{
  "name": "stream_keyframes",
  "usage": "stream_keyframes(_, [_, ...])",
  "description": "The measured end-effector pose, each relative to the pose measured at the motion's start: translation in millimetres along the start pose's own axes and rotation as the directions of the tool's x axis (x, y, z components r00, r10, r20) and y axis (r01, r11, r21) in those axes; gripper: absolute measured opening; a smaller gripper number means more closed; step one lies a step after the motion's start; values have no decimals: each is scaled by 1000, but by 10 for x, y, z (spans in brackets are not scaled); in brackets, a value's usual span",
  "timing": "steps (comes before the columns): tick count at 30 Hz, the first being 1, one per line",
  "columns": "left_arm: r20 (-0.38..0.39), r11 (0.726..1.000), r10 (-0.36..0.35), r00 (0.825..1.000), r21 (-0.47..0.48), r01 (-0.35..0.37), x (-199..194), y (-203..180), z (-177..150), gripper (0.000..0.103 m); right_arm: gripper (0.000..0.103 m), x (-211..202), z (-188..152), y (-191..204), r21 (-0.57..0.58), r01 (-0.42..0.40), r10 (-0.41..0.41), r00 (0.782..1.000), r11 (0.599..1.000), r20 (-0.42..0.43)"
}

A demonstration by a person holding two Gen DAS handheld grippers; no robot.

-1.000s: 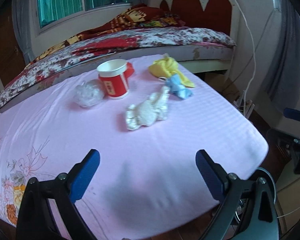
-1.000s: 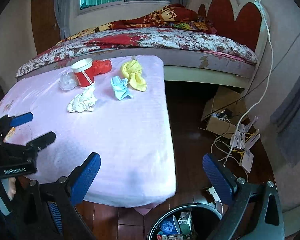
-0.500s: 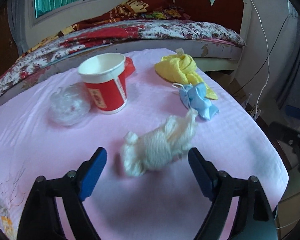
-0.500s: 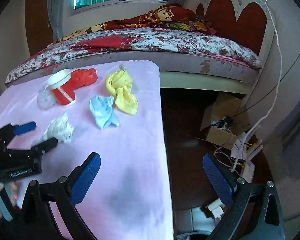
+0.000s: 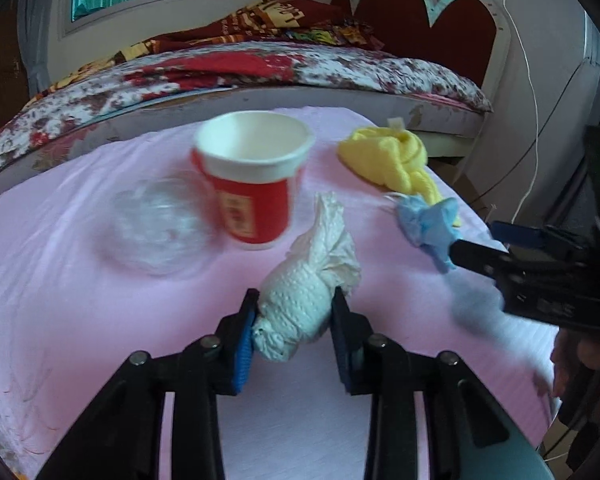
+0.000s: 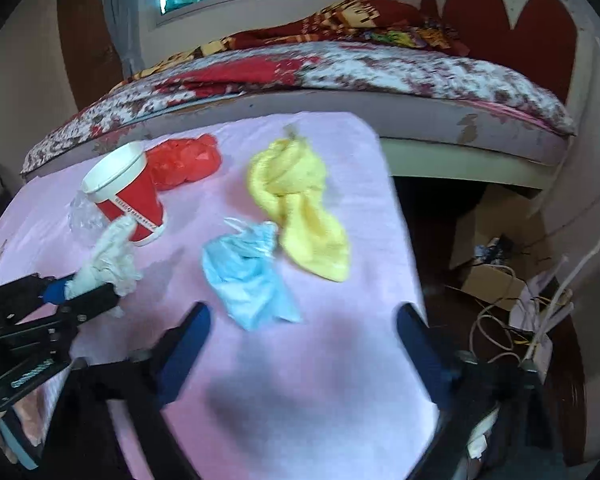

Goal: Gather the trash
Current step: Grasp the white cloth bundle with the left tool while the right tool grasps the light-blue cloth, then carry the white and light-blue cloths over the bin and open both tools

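Note:
My left gripper (image 5: 294,320) is shut on a crumpled white paper towel (image 5: 306,288) on the pink-covered table (image 5: 100,320); it shows in the right wrist view (image 6: 82,292) too, with the towel (image 6: 110,260). Behind stand a red and white paper cup (image 5: 256,184) and a clear plastic wad (image 5: 156,224). A blue crumpled bag (image 6: 248,276) lies just ahead of my open, empty right gripper (image 6: 304,332). A yellow cloth (image 6: 300,200) and a red plastic bag (image 6: 184,162) lie further back.
A bed (image 6: 340,68) with a floral cover and red headboard stands behind the table. To the right, the floor holds a cardboard box (image 6: 496,264) and tangled cables (image 6: 532,320). The table's right edge (image 6: 408,240) drops to dark floor.
My left gripper has moved forward and closed on the white paper towel. My right gripper has moved forward over the table toward the blue bag; the bin has left its view.

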State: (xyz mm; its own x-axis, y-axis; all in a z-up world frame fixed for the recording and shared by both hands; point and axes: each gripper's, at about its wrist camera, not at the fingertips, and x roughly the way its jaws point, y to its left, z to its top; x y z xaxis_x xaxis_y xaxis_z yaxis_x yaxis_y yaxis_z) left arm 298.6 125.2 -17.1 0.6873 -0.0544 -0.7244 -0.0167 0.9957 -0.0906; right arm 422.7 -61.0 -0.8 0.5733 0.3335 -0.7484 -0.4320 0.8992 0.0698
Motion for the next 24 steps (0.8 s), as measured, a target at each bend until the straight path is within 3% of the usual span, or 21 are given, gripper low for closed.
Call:
stream_keyframes(4, [-5,1000,14,1000,-4,-14,-42,118,-29,35,74,179,48,154,-15,-5,5,1000,1000,-15])
stream_keyframes(6, [-12,1000,15,1000,-4,-15,-26,136,-25,35,60,218,81,195,-12,-7,6,1000,1000,-19])
stream_keyframes(8, [-14,1000,15,1000,-1,-15,-19,138,-37,35,28,220,83,204,-13,-16,16,1000,1000,-20])
stream_keyframes(11, [-7,1000,13,1000,5,-13,-52,113,-68,35,19,142,38,181,-12,-35,35,999,999,-9])
stream_keyframes(16, [12,1000,-3,1000,19,3,-160,-21,-137,35,18,-150,-31,111,-15,-60,60,998,998,15])
stream_keyframes(24, [29,999,-31,999,35,30,-354,-302,-215,35,18,-726,-176,-50,-26,-19,20,998,999,53])
